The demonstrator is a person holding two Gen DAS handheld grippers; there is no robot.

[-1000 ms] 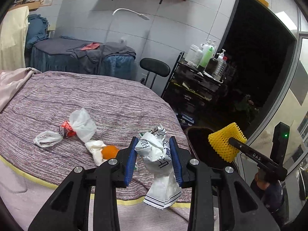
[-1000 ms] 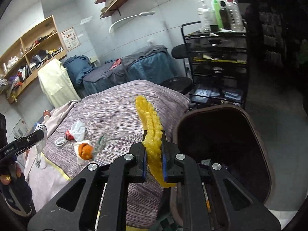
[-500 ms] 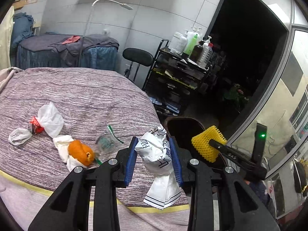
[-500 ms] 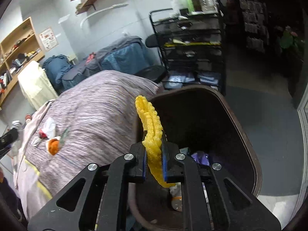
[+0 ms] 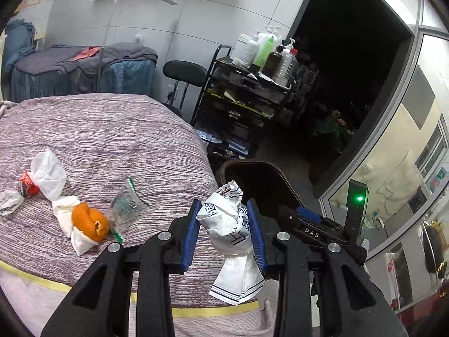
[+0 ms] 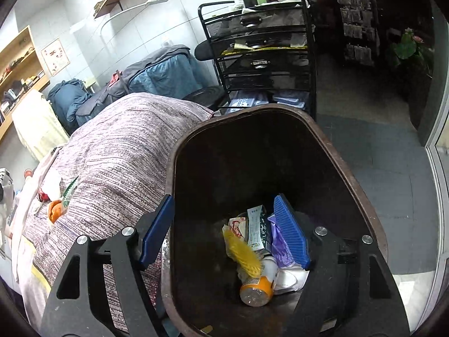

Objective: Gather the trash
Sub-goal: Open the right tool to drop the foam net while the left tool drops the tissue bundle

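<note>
Yellow foam net (image 6: 243, 255) inside the bin (image 6: 348, 179) shows only in the right view.

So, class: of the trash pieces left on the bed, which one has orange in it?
The white tissue wad wrapped around orange peel; the knotted bag beside it shows red, the clear wrapper green.

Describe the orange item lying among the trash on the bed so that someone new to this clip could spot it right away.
Start at the purple striped bedspread and go to its near edge, left of the left gripper. There an orange peel sits on a crumpled white tissue, beside a clear wrapper with green edges. It is the only orange thing on the bed.
</note>
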